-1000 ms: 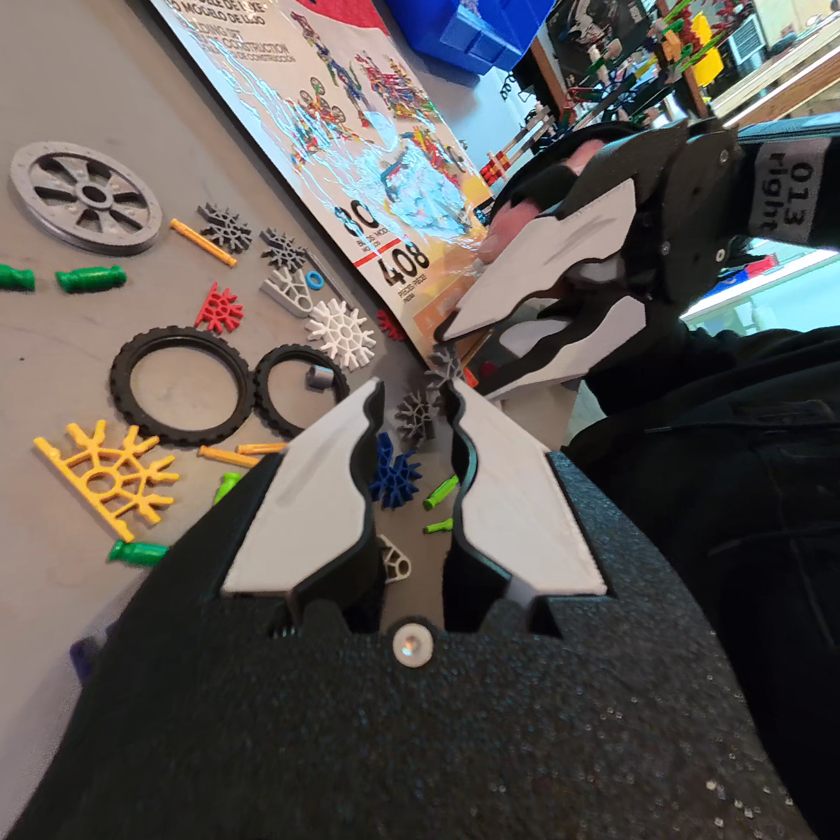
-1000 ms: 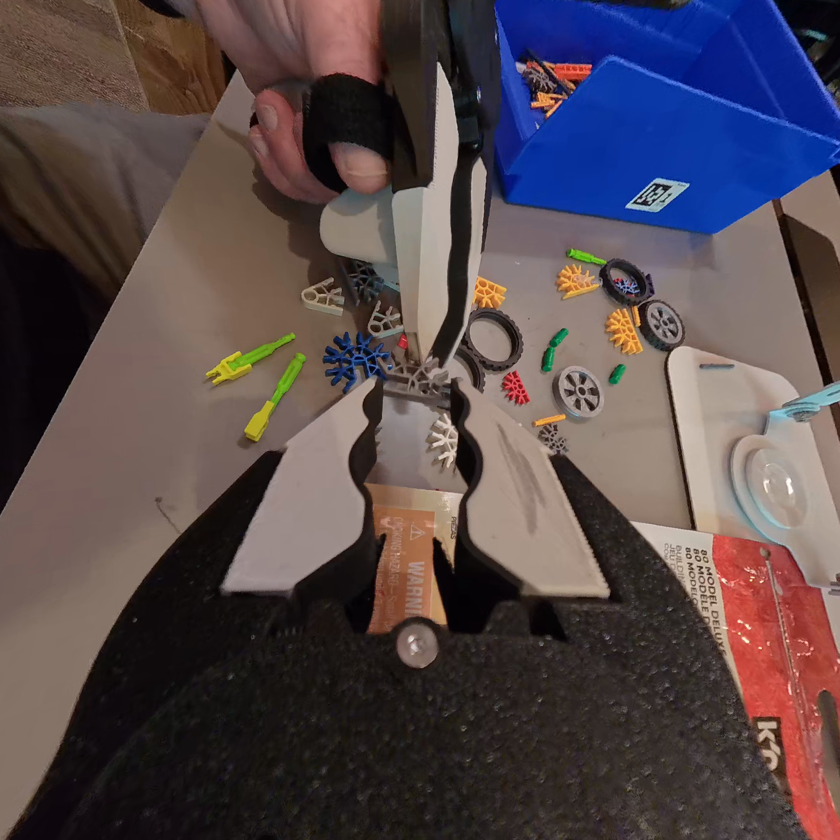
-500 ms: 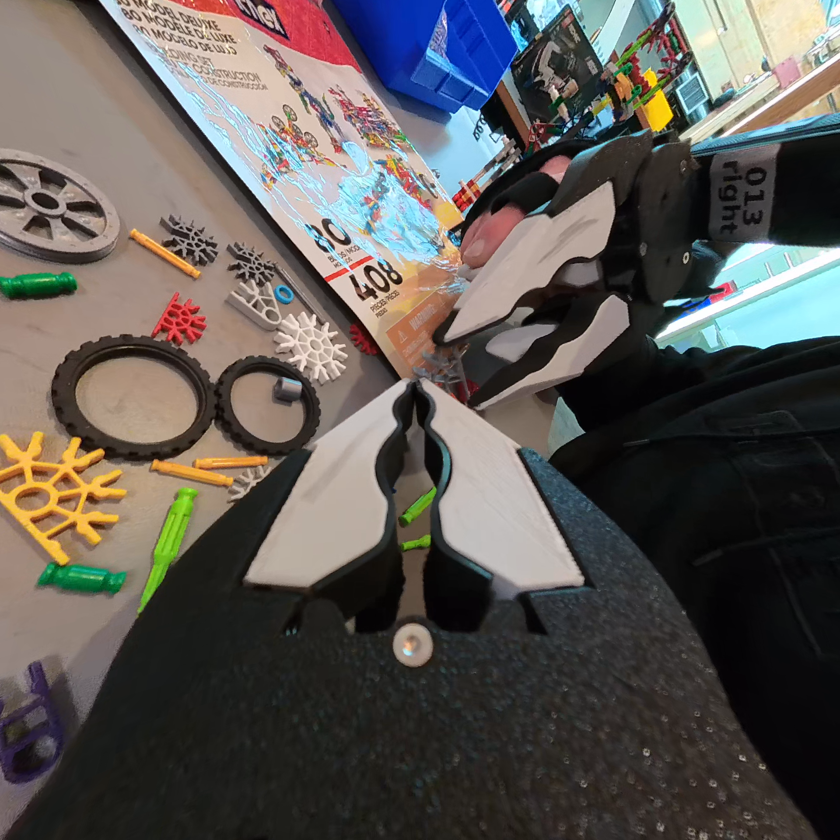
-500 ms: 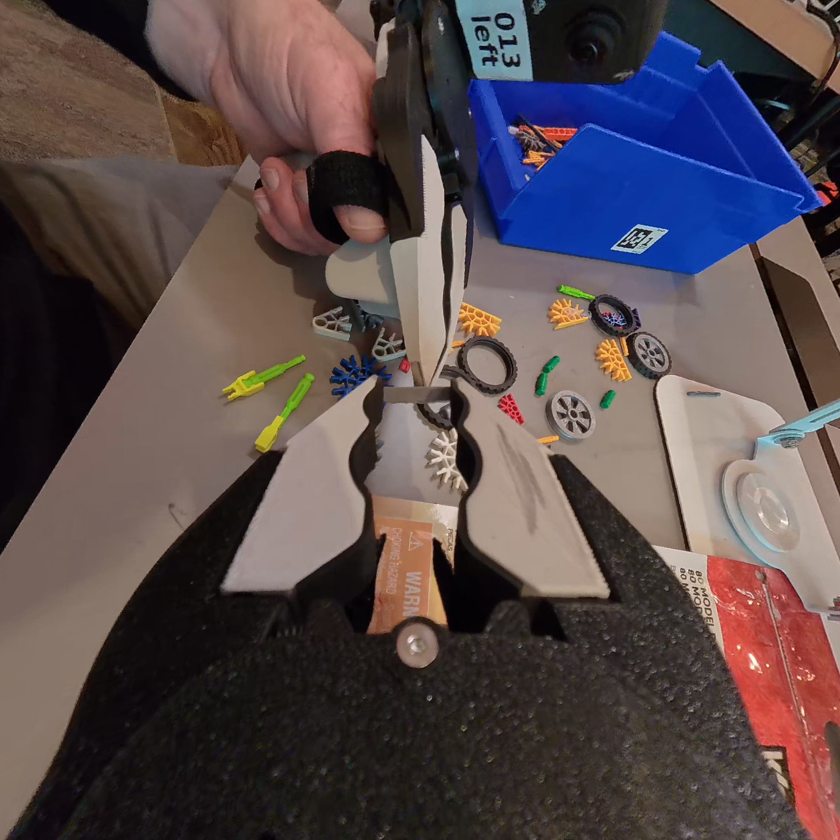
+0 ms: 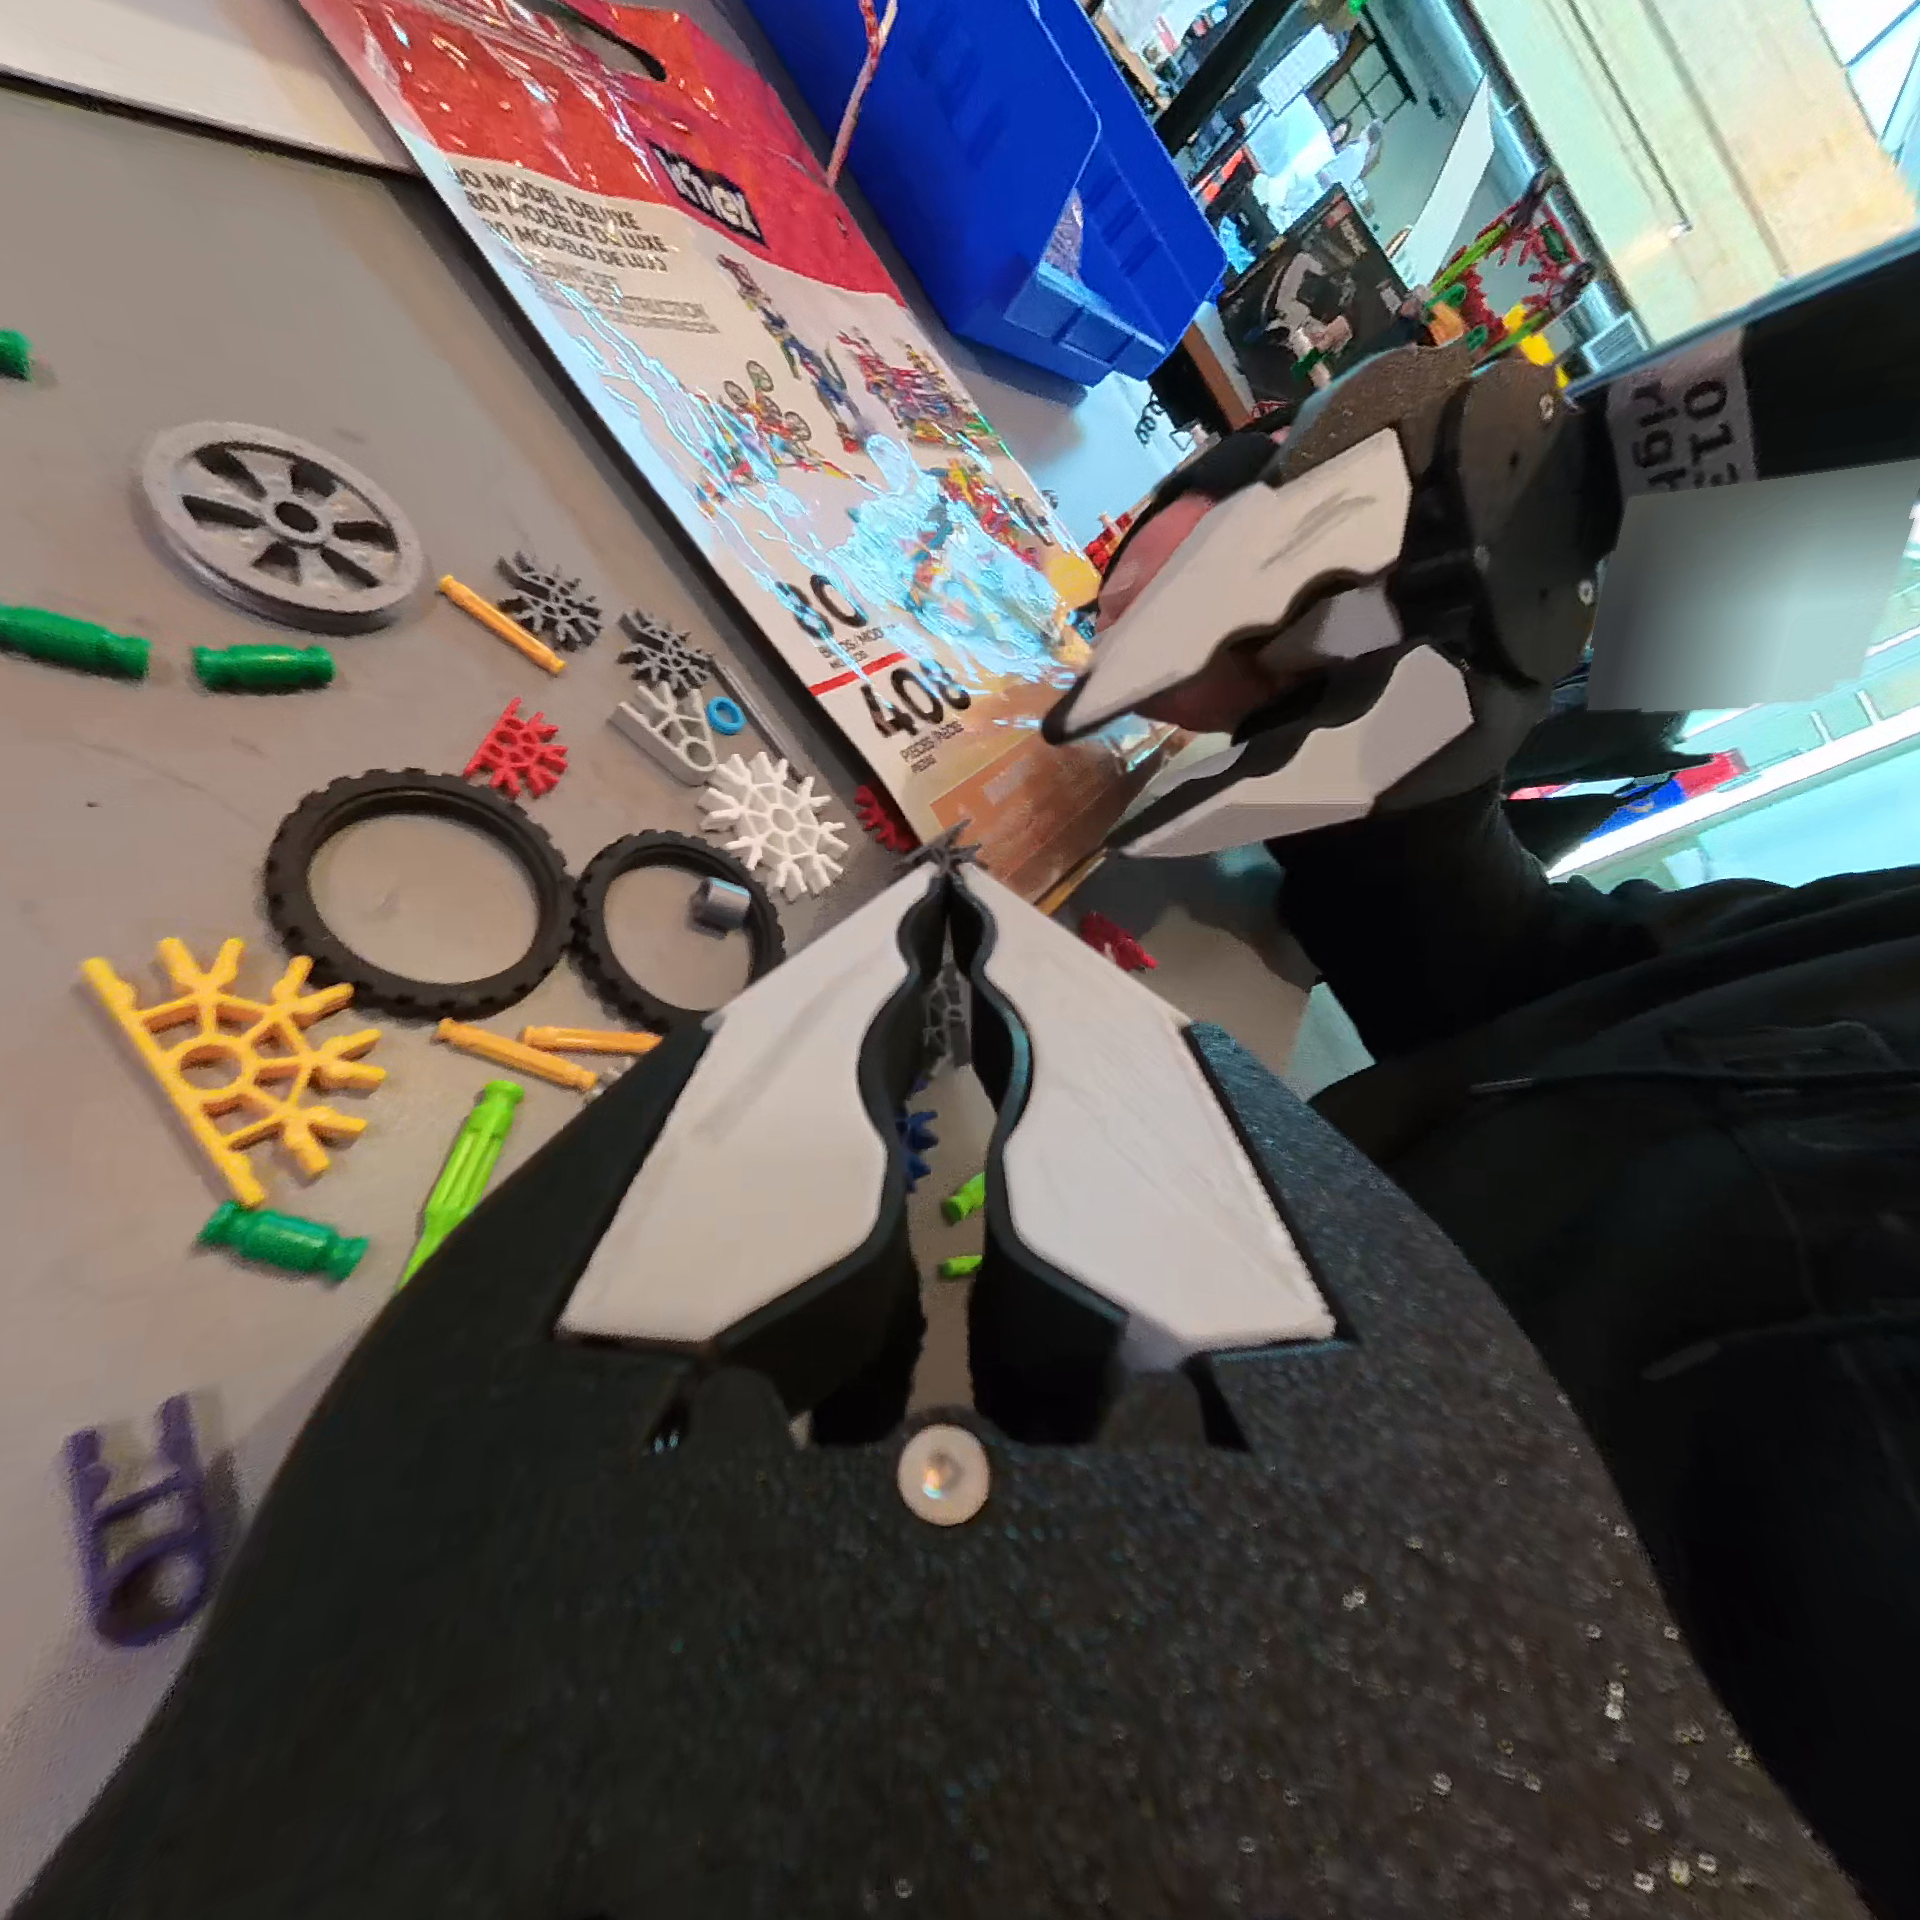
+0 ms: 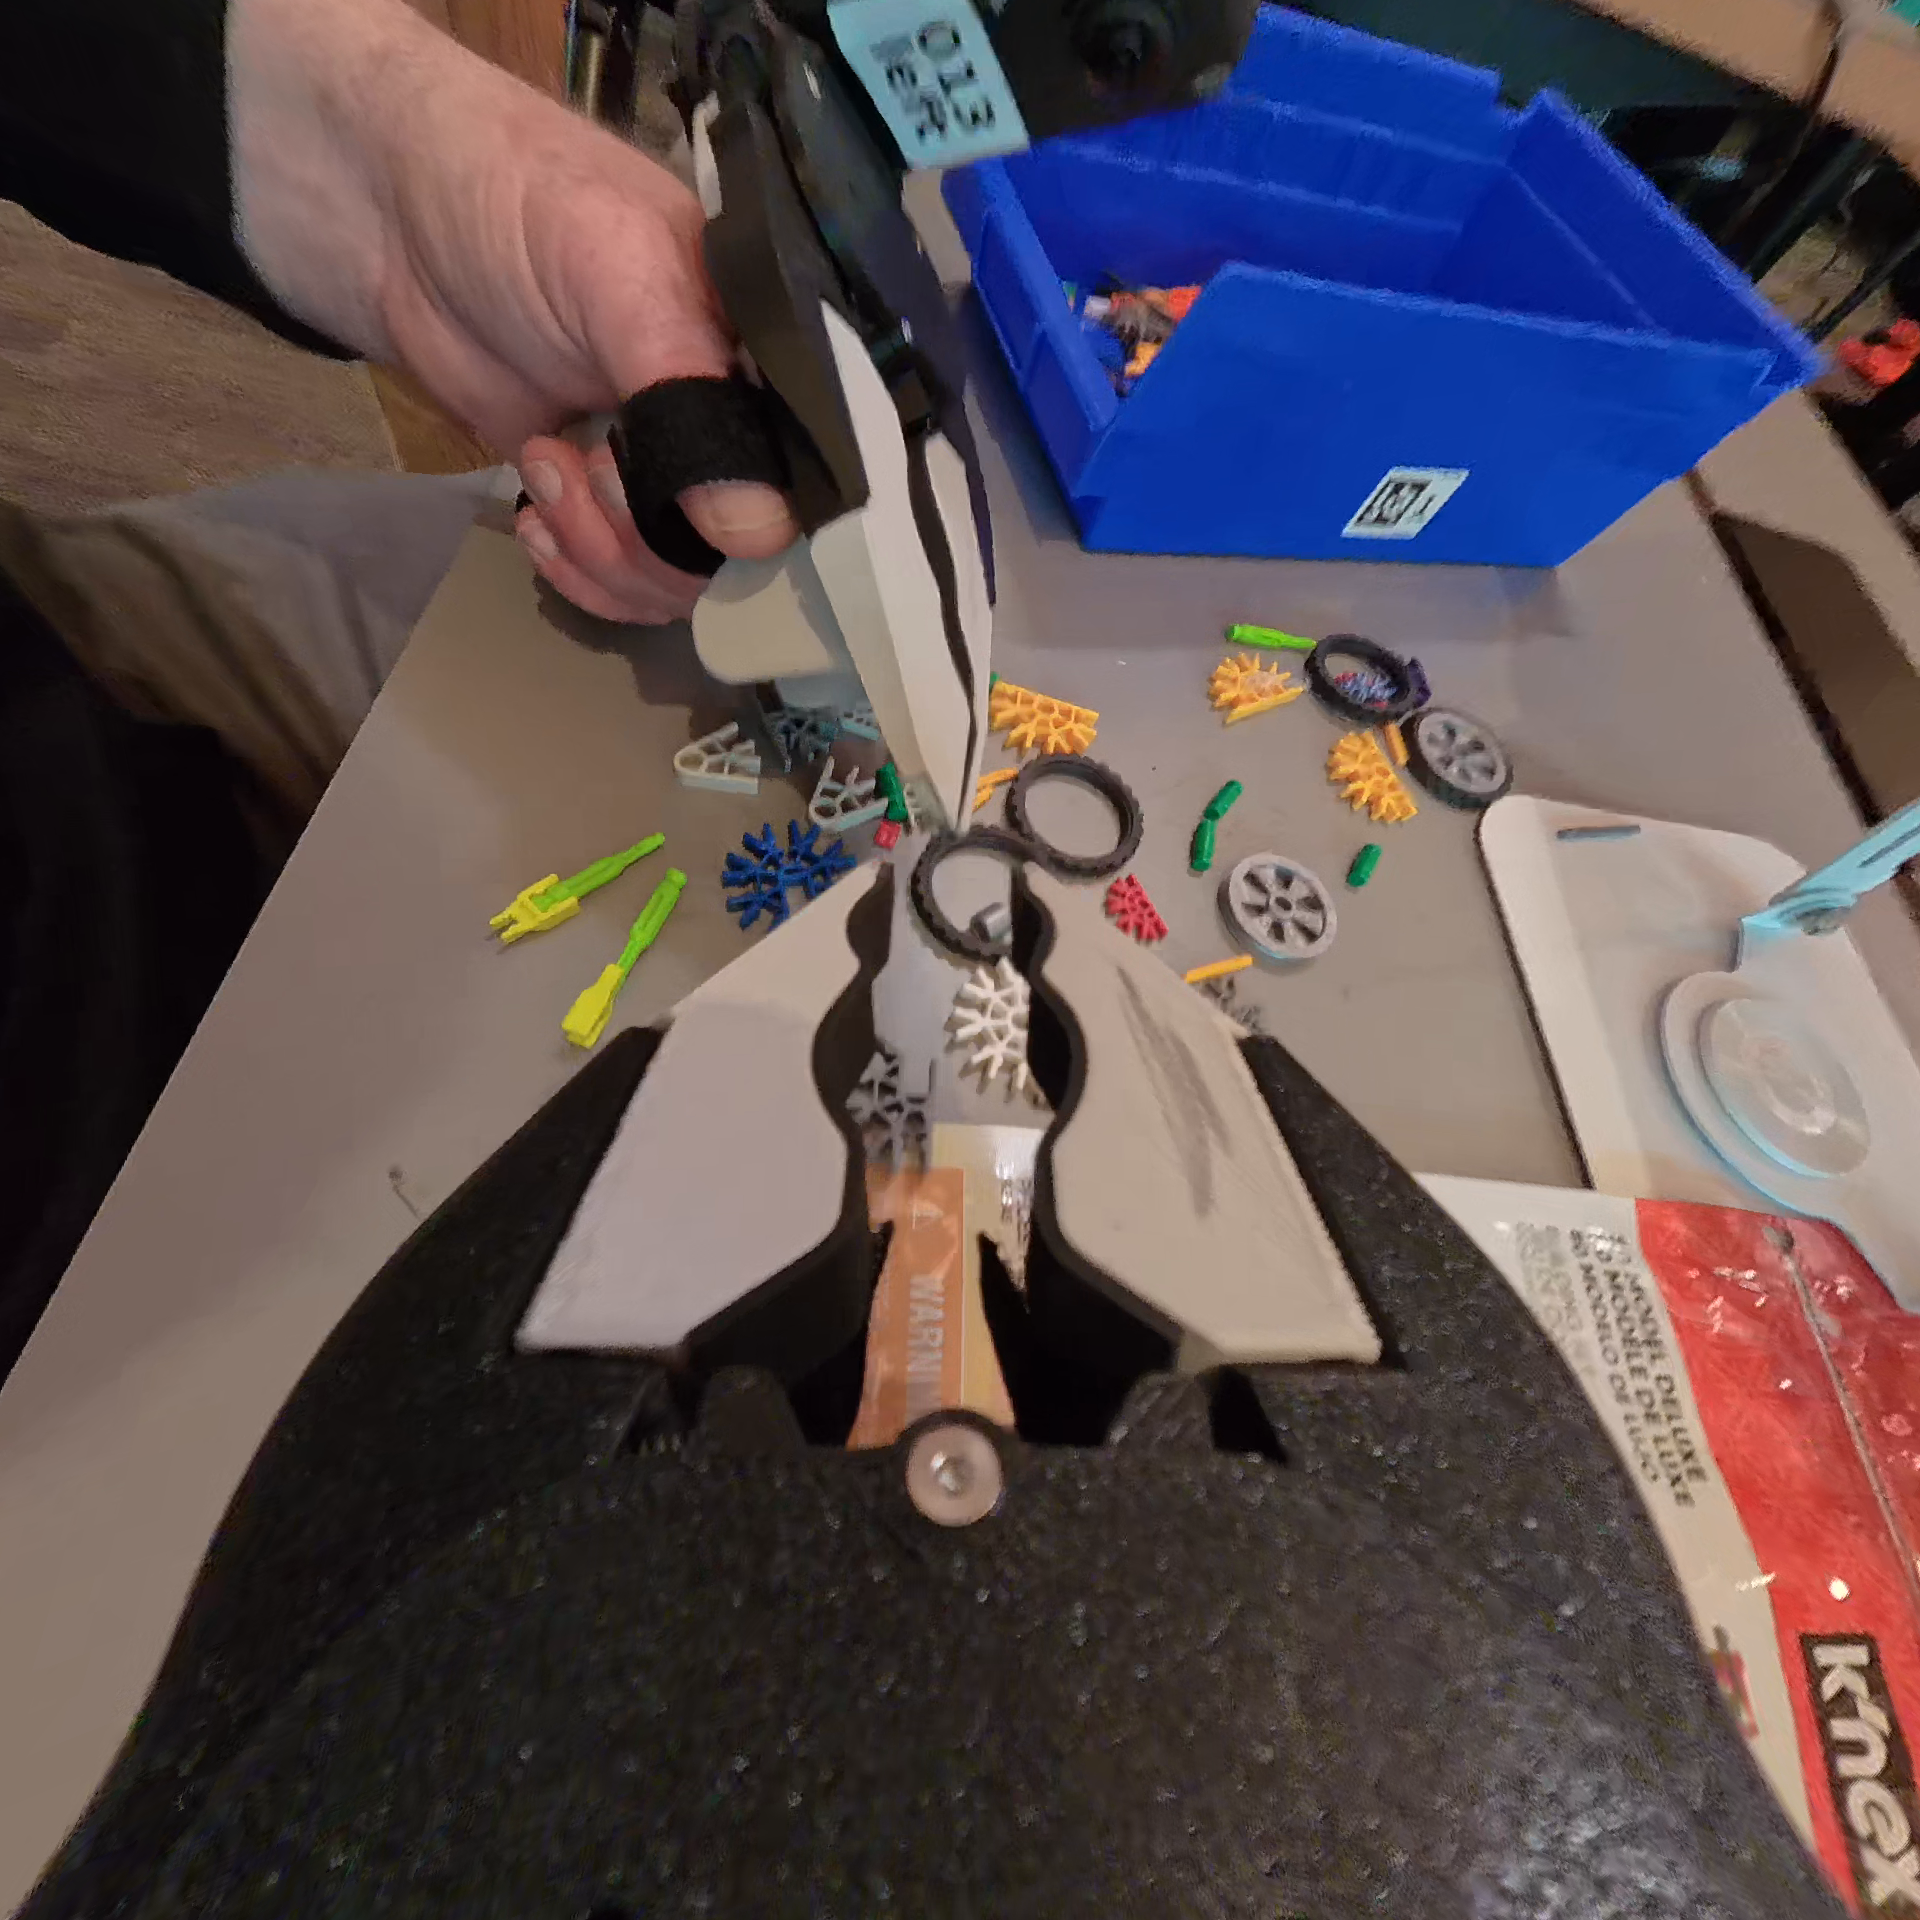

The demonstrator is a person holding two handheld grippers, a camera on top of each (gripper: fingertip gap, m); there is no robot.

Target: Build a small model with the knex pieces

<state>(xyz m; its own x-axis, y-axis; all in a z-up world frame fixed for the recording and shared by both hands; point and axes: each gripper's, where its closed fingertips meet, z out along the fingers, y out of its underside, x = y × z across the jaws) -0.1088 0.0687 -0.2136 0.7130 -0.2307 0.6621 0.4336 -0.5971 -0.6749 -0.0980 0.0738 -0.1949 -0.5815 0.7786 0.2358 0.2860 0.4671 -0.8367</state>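
My left gripper (image 5: 945, 883) is shut on a dark grey snowflake connector (image 5: 945, 854), which pokes out past the tips and sits edge-on between the fingers, above the grey table. In the right wrist view the left gripper (image 6: 961, 810) hangs tips-down over the small black tyre (image 6: 966, 894). My right gripper (image 6: 951, 883) is open and empty, just short of that tyre and over a white snowflake connector (image 6: 992, 1023) and a second grey connector (image 6: 888, 1101). In the left wrist view the right gripper (image 5: 1086, 787) is open at the box corner.
A flat toy box (image 5: 727, 416) lies along the table, with a blue bin (image 6: 1351, 416) behind. Loose parts lie around: a large tyre (image 5: 416, 894), a grey wheel hub (image 5: 281, 525), a yellow connector (image 5: 239, 1060), a blue connector (image 6: 784, 873), and green rods (image 6: 623, 951). My two grippers' fingertips are within a few centimetres of each other. The grey wheel hub (image 5: 281, 525) is about 12 cm from my left fingertips. Seen from the right wrist view (image 6: 1280, 899) as well.
My left gripper has closed on the grey connector and lifted it off the table. My right gripper stayed open and drew back a little.
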